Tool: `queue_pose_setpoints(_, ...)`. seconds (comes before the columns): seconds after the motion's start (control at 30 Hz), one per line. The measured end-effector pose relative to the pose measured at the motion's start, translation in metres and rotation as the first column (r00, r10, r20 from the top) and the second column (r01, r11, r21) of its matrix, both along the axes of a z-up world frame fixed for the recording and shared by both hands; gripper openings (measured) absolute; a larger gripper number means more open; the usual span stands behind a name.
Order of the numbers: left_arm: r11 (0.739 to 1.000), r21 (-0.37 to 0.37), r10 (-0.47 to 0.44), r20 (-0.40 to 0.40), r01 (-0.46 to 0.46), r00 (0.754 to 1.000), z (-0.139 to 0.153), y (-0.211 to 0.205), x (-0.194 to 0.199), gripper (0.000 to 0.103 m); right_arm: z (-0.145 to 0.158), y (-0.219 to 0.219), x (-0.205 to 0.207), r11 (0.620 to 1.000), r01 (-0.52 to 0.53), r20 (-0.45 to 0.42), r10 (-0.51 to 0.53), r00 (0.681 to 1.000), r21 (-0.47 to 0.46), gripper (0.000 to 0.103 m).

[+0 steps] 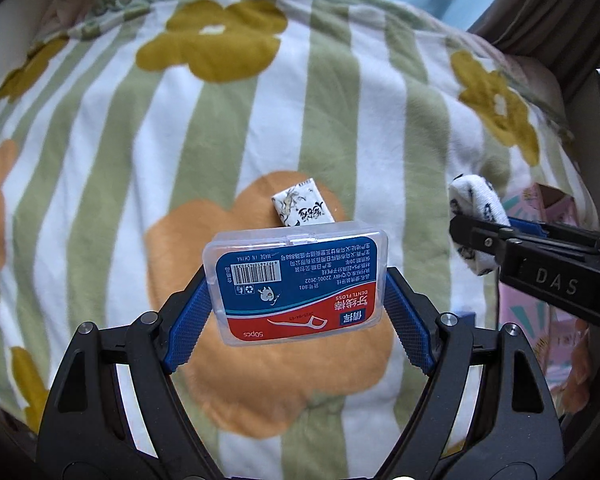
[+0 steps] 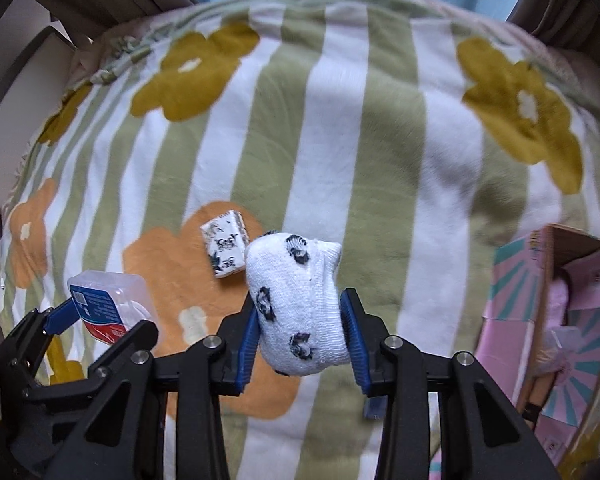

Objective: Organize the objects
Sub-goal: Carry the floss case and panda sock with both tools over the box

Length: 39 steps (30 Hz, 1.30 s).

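A clear plastic dental floss box (image 1: 296, 276) with a blue and red label hangs above the blanket, and my left gripper (image 1: 298, 308) is shut on its two short sides. From the right wrist view the same box (image 2: 108, 300) shows at lower left in that gripper (image 2: 100, 322). My right gripper (image 2: 300, 312) is shut on a rolled white sock (image 2: 292, 276) with black prints, which bulges out past the blue pads. The left wrist view catches the sock (image 1: 474, 200) at the right edge. A small white tissue pack (image 1: 302, 204) (image 2: 225, 248) lies on an orange flower of the blanket.
A striped green and white blanket (image 2: 340, 120) with yellow and orange flowers covers the surface. An open pink cardboard box (image 2: 560, 312) (image 1: 540, 216) stands at the right edge. Light blue fabric and dark curtains lie beyond the far edge.
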<state>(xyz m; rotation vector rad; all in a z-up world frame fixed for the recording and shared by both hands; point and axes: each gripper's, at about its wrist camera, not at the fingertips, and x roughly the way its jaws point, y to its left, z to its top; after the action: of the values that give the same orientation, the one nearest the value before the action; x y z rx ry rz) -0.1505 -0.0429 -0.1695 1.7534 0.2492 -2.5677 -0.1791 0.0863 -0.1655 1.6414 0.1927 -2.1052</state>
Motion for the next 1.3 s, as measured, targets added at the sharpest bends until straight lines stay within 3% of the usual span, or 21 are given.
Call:
queue_pose_setpoints(0.33,0.999,0.021,-0.048,-0.046,0.049,0.998,0.073,0.002,0.044,0.081,0.081,0.031,0.054,1.000,0.027,-0.125,-0.028,0.992,-0.015,0.036)
queue_pose_setpoints(0.5,0.997,0.029,-0.068,-0.064,0.070,0.996,0.102,0.006,0.071,0.081,0.104,0.052,0.086,0.999,0.037,-0.147,-0.040,0.988,-0.026,0.036)
queue_pose_setpoints(0.83,0.995,0.013,-0.095,-0.107,0.097,0.990,0.132,0.015,0.120,0.081,0.114,0.081,0.133,0.996,0.081,-0.166,-0.088,0.982,-0.047,0.036)
queue_pose_setpoints(1.1,0.992,0.003,-0.122,-0.138,0.123,0.983,0.146,0.024,0.125,0.081,0.125,0.088,0.141,0.994,0.091,-0.195,-0.101,0.976,-0.059,0.036)
queue_pose_setpoints(1.3,0.987,0.003,-0.158,-0.158,0.161,0.975,0.156,0.039,0.116,0.081,0.131,0.110,0.141,0.986,0.155,-0.208,-0.166,0.964,-0.067,0.036)
